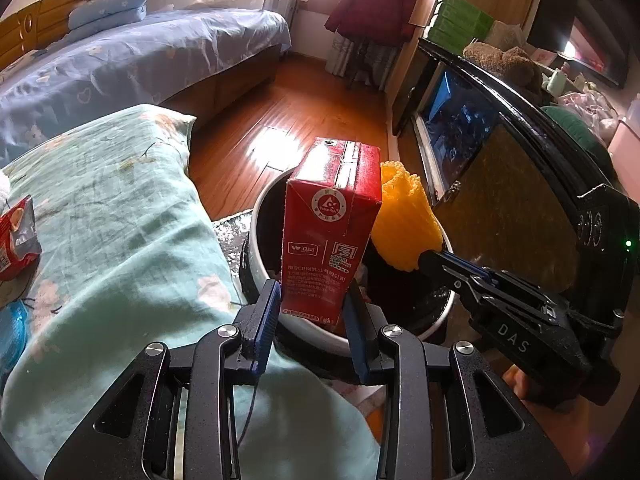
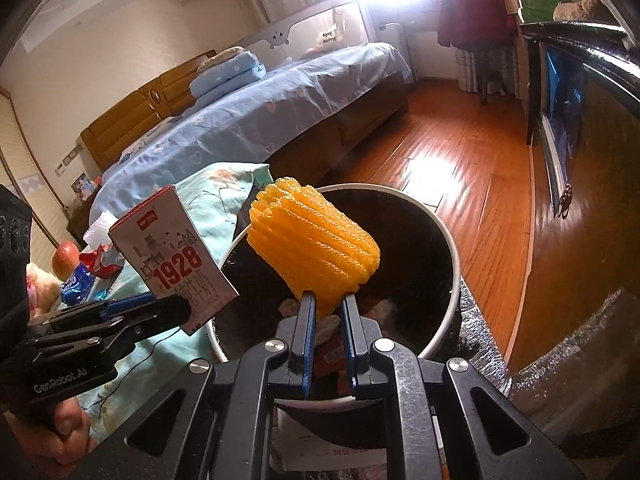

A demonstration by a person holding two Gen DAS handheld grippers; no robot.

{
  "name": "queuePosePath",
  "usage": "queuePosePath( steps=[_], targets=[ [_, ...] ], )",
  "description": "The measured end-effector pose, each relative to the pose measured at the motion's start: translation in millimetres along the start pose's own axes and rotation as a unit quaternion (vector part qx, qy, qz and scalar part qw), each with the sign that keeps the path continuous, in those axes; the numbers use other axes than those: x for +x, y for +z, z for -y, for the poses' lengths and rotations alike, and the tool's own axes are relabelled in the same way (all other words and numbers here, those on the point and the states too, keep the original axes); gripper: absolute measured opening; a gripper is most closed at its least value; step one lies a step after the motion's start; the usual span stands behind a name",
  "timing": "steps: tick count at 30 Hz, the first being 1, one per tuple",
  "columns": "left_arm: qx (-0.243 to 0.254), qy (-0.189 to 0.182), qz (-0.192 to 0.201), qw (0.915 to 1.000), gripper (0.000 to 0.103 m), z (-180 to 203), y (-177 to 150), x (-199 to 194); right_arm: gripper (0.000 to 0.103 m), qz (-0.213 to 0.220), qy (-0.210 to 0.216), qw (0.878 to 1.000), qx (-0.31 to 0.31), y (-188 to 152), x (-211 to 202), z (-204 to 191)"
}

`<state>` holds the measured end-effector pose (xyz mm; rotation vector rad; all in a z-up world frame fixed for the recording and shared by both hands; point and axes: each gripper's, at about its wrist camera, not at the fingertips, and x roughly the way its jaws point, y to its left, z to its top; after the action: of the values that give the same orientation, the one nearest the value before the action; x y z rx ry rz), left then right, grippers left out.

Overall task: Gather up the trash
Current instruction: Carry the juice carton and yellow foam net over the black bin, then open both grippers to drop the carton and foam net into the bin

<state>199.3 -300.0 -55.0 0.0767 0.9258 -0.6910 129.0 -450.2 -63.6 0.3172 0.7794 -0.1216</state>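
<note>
— Why hold both over the bin?
— So each drops in: my left gripper (image 1: pixel 310 300) pinches the red rectangular milk carton (image 1: pixel 330 224), my right gripper (image 2: pixel 327 312) squeezes the orange foam fruit net (image 2: pixel 316 248), above the white-rimmed round bin (image 2: pixel 450 240).

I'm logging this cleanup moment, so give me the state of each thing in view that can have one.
left gripper: shut on the red milk carton.
red milk carton: held upright over the bin, closed.
right gripper: shut on the yellow foam net.
yellow foam net: held above the bin, squeezed at its lower end.
trash bin: open, some trash already inside.
snack wrapper: lying crumpled on the pillow, not yet collected.
</note>
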Motion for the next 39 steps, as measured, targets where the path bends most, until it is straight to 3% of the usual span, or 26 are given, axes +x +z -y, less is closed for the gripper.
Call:
queuePosePath(
  steps=[17,19,21,23,26,31,39],
  targets=[
    [0.003,-0.002,-0.007,1.0,0.031,6.8,6.5,9.7,0.013,-0.004,-0.009,1.0,0.006,6.3,5.4,6.1],
    [0.003,0.0,-0.006,1.0,0.031,6.5,6.6,8.8,0.017,-0.004,-0.008,1.0,0.011,6.9,5.6,8.5],
    [0.001,0.002,-0.005,1.0,0.039,4.9,6.3,7.6,0.017,0.0,-0.008,1.0,0.017,7.3,4.1,11.4],
    [-0.001,0.005,0.0,1.0,0.045,2.7,4.9,3.6,0.021,0.002,-0.007,1.0,0.023,7.6,2.9,13.7],
    [-0.007,0.009,0.006,0.9999,0.051,-2.8,0.9,-4.0,0.035,0.007,-0.005,1.0,0.029,7.3,-0.4,14.9],
    [-0.027,0.018,0.014,0.9994,0.052,-20.3,-10.7,-19.6,0.056,0.015,0.005,0.999,0.03,6.6,-6.5,8.1],
    [-0.068,0.04,0.026,0.9965,0.052,-57.4,-36.2,-49.7,0.07,0.017,0.036,0.999,0.011,2.6,-12.8,-23.4]
  ],
)
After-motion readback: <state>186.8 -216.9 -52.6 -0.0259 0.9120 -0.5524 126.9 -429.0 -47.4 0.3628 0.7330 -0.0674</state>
